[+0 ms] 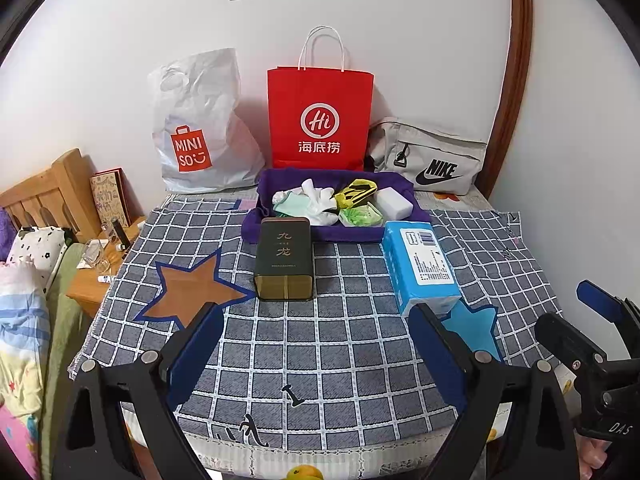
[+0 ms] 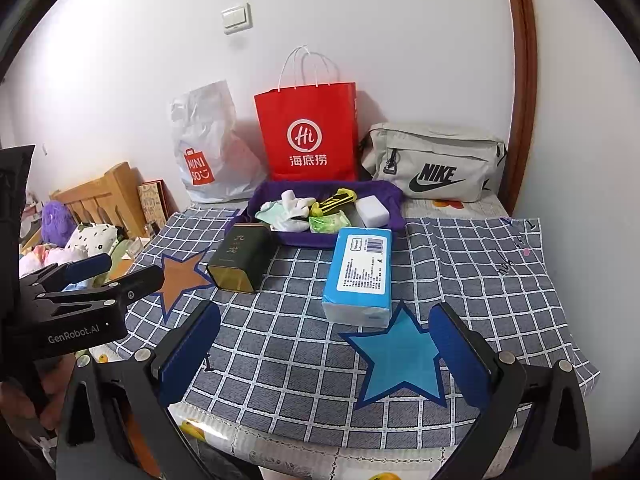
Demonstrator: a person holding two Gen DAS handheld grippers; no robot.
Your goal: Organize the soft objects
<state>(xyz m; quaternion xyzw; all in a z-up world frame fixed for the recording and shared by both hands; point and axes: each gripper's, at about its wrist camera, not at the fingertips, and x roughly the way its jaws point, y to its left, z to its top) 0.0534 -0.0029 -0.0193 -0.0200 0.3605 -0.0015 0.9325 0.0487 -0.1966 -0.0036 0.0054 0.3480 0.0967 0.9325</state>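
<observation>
Above the near edge of the table (image 1: 360, 360), over its blue checked cloth: 2 hand-held grippers, side by side.

- Left hand-held gripper (image 1: 316, 354): fingers spread wide, holding nothing, touching nothing. Straight ahead of it, a dark tea tin (image 1: 284, 258) stands upright, beside an orange star patch (image 1: 192, 288).
- Right hand-held gripper (image 2: 326, 346): fingers spread wide, empty, clear of the cloth. Between its fingers, a blue star patch (image 2: 400, 356); just beyond, a blue tissue pack (image 2: 360, 272) lying flat.
- Purple tray (image 1: 280, 230): beyond the tin and the tissue pack, well ahead of both grippers. Contents: white socks (image 1: 320, 200), a pale green cloth (image 1: 294, 204), a yellow-and-black item (image 1: 356, 192), a green packet (image 1: 360, 216), a white block (image 1: 394, 202).
- Behind the tray, against the wall: white MINISO bag (image 1: 200, 128), red paper bag (image 1: 320, 120), grey Nike pouch (image 1: 432, 160).
</observation>
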